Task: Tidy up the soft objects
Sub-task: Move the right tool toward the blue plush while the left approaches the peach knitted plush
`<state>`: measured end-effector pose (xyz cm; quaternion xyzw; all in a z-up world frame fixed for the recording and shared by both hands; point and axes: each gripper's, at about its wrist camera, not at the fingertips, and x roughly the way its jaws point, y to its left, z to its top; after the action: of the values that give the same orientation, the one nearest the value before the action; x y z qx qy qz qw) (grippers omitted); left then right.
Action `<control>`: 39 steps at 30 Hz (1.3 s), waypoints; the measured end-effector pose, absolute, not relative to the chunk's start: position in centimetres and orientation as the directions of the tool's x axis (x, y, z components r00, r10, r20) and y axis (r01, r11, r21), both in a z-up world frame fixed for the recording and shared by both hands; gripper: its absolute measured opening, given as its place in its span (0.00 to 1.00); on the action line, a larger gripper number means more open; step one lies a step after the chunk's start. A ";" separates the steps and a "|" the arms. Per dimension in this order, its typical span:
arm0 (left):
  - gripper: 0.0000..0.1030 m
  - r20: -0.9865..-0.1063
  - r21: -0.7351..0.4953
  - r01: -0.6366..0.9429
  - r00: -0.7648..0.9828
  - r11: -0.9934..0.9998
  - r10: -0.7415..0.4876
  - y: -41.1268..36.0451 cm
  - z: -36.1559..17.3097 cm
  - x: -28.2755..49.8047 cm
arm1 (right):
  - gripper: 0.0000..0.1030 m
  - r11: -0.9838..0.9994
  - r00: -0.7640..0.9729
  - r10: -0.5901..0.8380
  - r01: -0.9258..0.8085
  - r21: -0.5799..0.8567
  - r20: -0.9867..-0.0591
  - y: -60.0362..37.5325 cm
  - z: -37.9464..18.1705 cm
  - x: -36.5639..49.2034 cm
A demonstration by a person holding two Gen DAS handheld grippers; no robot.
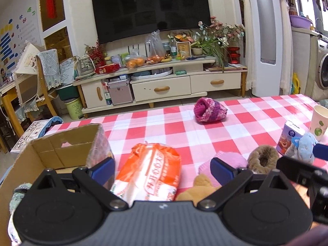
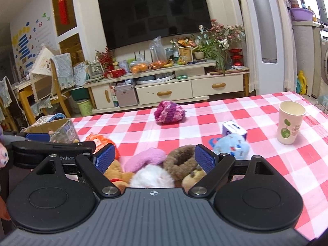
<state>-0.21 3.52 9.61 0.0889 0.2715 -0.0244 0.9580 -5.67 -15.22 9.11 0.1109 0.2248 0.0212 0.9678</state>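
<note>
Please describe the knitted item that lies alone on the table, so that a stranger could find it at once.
Start from the red and white checked tablecloth and look to its far edge, toward the TV cabinet. There lies a rolled knitted item in magenta, purple and white yarn. Unlike the plush toys crowded near the grippers, it sits alone.

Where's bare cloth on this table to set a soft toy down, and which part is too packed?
Free: the checked tablecloth between the knitted purple hat and the paper cup, and the stretch from the hat down to the toy pile. Crowded: the near edge, where the orange packet, pink plush, brown plush, blue plush and small carton bunch beside the cardboard box.
</note>
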 end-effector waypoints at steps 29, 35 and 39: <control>0.96 -0.561 0.176 0.215 0.824 0.960 -0.082 -1.7 7.7 -0.5 | 1.00 0.959 0.885 -0.016 0.146 0.244 -0.465 -16.7 8.3 -6.5; 0.96 -0.577 0.098 0.385 0.773 0.918 -0.263 -2.6 7.9 -1.9 | 1.00 0.933 0.866 0.048 0.139 0.332 -0.498 -19.1 7.3 -5.4; 0.96 -0.599 0.036 0.522 0.694 0.852 -0.400 -4.0 7.3 -3.2 | 1.00 0.887 0.850 0.135 0.126 0.445 -0.510 -20.4 6.0 -4.7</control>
<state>-3.16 -4.02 7.28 0.1021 0.2994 -0.2519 0.9146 -4.75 -20.43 6.03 0.2380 0.2741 0.0025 0.9318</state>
